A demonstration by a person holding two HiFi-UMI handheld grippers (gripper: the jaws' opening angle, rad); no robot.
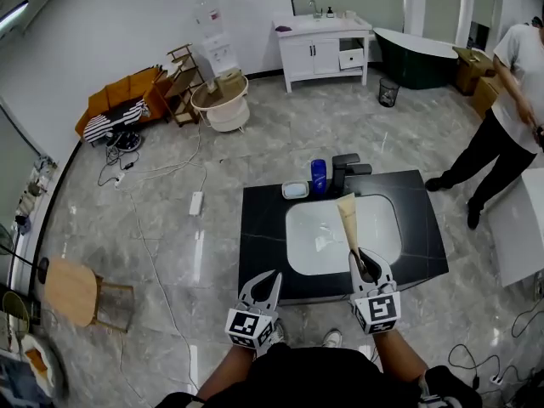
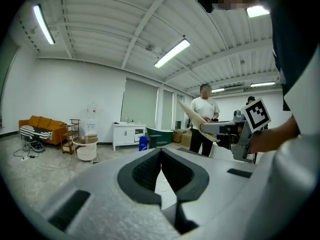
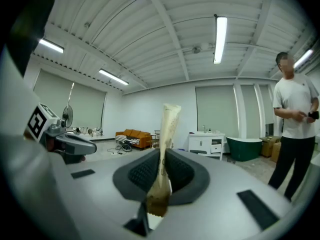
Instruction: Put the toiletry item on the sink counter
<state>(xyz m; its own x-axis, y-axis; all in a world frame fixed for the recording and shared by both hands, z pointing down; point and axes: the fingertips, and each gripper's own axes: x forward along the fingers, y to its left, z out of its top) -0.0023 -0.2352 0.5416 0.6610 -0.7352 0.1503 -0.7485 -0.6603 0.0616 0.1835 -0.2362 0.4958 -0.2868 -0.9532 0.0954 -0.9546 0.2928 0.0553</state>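
Note:
A beige toiletry tube [image 1: 348,219] with a brown cap end stands up from my right gripper [image 1: 366,266], which is shut on its lower part. The tube leans over the near edge of the white basin [image 1: 327,240] set in the black sink counter [image 1: 257,228]. In the right gripper view the tube [image 3: 168,126] rises upright between the pads. My left gripper [image 1: 269,282] hangs at the counter's near edge, left of the basin, shut and holding nothing. From the left gripper view its jaws [image 2: 160,156] meet at the tips, and the tube [image 2: 192,117] shows off to the right.
A blue bottle [image 1: 318,176], a soap dish [image 1: 295,190] and a black faucet [image 1: 345,171] stand along the counter's far edge. A person [image 1: 508,109] stands to the right. A wooden stool [image 1: 71,290] is at the left; a white vanity [image 1: 323,46] and green tub [image 1: 418,55] are far back.

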